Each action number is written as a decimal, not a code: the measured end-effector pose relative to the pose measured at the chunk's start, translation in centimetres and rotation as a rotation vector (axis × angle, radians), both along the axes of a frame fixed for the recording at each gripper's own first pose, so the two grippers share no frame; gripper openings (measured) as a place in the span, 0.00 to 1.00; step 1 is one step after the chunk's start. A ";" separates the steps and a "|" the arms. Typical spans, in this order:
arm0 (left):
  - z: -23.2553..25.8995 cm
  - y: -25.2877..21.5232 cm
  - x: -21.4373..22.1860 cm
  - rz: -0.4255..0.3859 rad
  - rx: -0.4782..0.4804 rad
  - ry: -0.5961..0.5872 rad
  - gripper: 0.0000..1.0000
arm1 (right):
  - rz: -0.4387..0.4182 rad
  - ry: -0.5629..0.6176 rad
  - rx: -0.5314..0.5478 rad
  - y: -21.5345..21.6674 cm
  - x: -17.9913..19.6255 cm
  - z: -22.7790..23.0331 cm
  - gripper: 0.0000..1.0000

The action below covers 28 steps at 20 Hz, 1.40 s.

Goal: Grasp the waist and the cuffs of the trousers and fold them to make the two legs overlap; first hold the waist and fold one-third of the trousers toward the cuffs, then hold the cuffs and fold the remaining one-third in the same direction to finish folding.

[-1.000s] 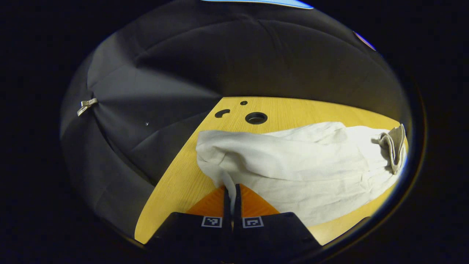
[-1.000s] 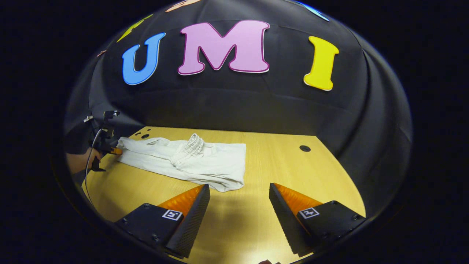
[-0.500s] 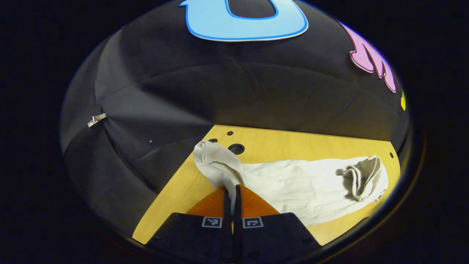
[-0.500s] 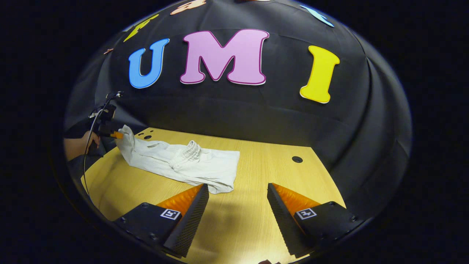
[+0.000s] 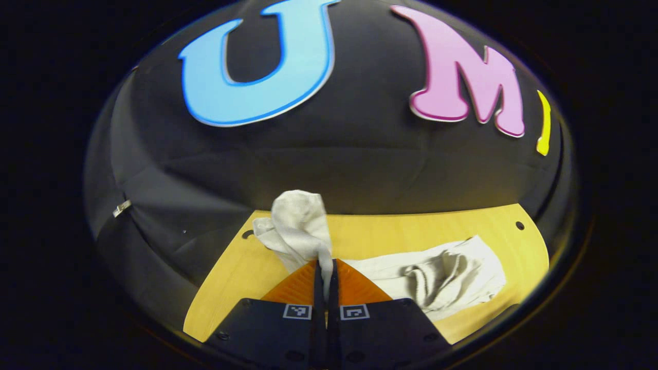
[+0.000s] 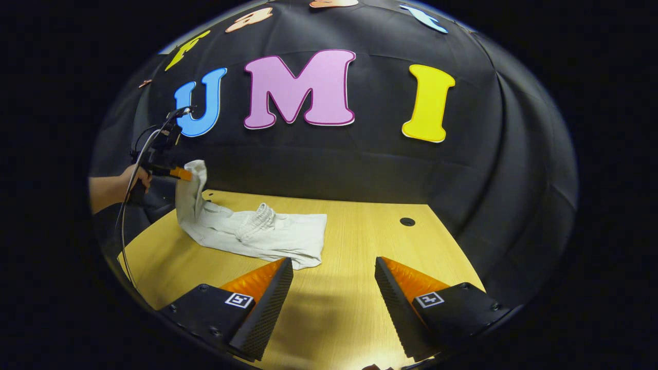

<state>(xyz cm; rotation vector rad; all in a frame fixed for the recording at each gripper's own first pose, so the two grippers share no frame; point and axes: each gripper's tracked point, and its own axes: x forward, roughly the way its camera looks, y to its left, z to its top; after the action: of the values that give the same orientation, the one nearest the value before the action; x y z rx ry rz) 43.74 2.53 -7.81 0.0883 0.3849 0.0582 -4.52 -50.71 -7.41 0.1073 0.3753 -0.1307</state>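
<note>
The left gripper (image 5: 325,267) has its jaws pressed together on the cuff end of the trousers (image 5: 437,275), a bunch of pale cloth standing up just beyond them. A second ago that end lay flat on the counter (image 5: 390,234); now it is lifted clear of the wood, the leg hanging from the jaws down to the rest of the trousers. In the right gripper view the hand (image 6: 134,177) holding the left gripper (image 6: 181,173) is raised above the counter's far left corner, forearm about level. The trousers' waist fold lies flat on the counter, the elastic waistband (image 6: 256,218) on top. The right gripper (image 6: 333,277) hovers with jaws wide apart, holding nothing, the trousers' near edge just beyond one finger (image 6: 267,298).
</note>
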 end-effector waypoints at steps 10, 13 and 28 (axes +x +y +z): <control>1.6 -18.1 1.4 -0.211 0.014 -0.019 0.06 | -0.137 -0.017 0.061 -4.8 -2.9 0.0 0.98; 2.5 -22.8 1.9 -0.275 0.032 -0.038 0.06 | -0.172 0.002 0.068 -6.1 -4.5 -0.7 0.98; -3.4 -33.1 0.6 -0.384 -0.096 0.059 0.72 | -0.198 -0.004 0.070 -7.0 -5.7 -0.1 0.98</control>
<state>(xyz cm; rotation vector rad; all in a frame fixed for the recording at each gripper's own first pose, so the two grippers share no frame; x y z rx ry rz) 44.31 -30.52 -11.26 0.0683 0.4235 -0.3427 -10.22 -57.72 -7.49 0.2135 0.3649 -0.3128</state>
